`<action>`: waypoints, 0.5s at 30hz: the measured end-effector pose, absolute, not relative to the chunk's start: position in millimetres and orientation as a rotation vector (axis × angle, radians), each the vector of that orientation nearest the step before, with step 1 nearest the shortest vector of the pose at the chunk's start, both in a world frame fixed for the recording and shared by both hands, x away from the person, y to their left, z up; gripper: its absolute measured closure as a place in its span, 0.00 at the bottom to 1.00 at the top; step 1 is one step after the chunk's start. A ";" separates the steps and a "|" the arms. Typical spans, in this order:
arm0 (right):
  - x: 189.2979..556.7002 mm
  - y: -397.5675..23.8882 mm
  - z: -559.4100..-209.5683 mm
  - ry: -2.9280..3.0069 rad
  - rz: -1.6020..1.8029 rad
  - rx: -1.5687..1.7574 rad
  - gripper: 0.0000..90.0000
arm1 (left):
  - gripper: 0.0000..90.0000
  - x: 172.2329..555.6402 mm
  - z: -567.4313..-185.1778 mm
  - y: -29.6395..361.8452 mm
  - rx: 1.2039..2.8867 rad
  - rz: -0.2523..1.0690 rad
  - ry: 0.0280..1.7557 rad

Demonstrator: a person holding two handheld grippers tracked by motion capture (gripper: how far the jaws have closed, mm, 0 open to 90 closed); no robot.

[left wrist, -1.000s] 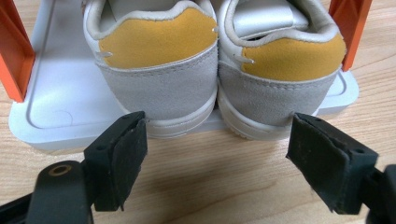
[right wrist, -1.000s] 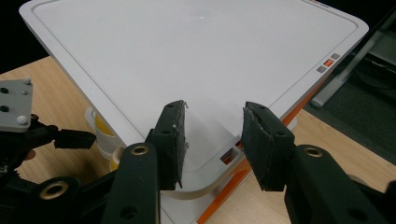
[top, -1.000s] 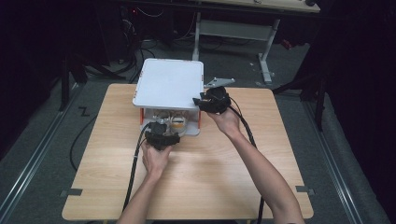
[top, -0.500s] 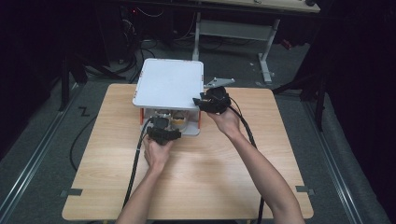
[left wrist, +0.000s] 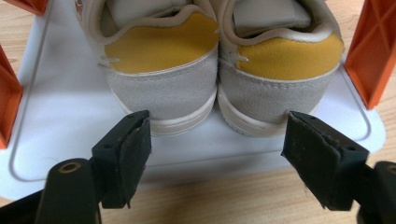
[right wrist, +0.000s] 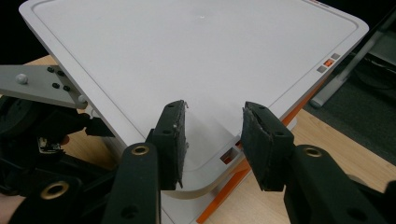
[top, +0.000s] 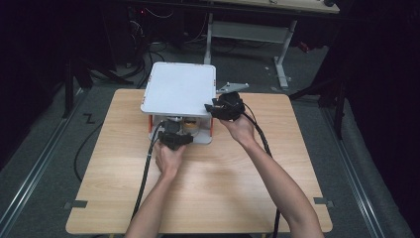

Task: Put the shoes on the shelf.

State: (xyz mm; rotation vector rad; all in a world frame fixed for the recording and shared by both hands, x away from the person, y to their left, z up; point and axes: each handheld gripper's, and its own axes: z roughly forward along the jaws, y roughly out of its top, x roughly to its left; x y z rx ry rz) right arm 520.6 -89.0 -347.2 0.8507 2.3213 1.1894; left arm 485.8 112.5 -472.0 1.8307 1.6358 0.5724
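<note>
From the high view, a person's two forearms reach in over a wooden desk [top: 223, 198]. A small rack [top: 179, 89] with a grey-white top shelf and orange posts stands at the far middle of the desk. The left hand-held gripper [top: 174, 139] sits at the rack's near open side, level with the lower shelf. The right hand-held gripper [top: 218, 106] is at the rack's near right corner, against the top shelf's edge. Black cables trail back from both toward the person.

In the left gripper view, a pair of shoes [left wrist: 219, 70] stands side by side on the white lower shelf [left wrist: 60, 116], heels facing the camera, grey suede with yellow collars and white soles. Orange posts [left wrist: 371, 51] frame the shelf at both sides. The left hand-held gripper [left wrist: 217, 140] is released: its jaws stand wide, just in front of the heels, touching neither, and they have just been narrowing slightly with nothing between them.

In the right gripper view, the right hand-held gripper [right wrist: 212, 137] has its jaws half parted over the corner of the top shelf [right wrist: 196, 51]. Whether the pads press on the shelf edge, I cannot tell. The left hand-held gripper [right wrist: 42, 144] shows at lower left.
</note>
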 end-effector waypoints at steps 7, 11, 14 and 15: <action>521.4 -89.1 -346.9 2.324 1.188 0.851 0.68 | 0.26 487.3 -473.5 114.2 1.825 0.571 1.620; 521.5 -89.3 -346.9 2.324 1.188 0.851 0.68 | 0.27 486.2 -474.2 111.9 1.833 0.602 1.622; 521.5 -89.3 -346.9 2.325 1.188 0.850 0.68 | 0.28 485.9 -474.4 112.7 1.843 0.604 1.611; 521.5 -89.3 -347.0 2.324 1.188 0.850 0.68 | 0.29 485.5 -474.1 112.6 1.846 0.611 1.613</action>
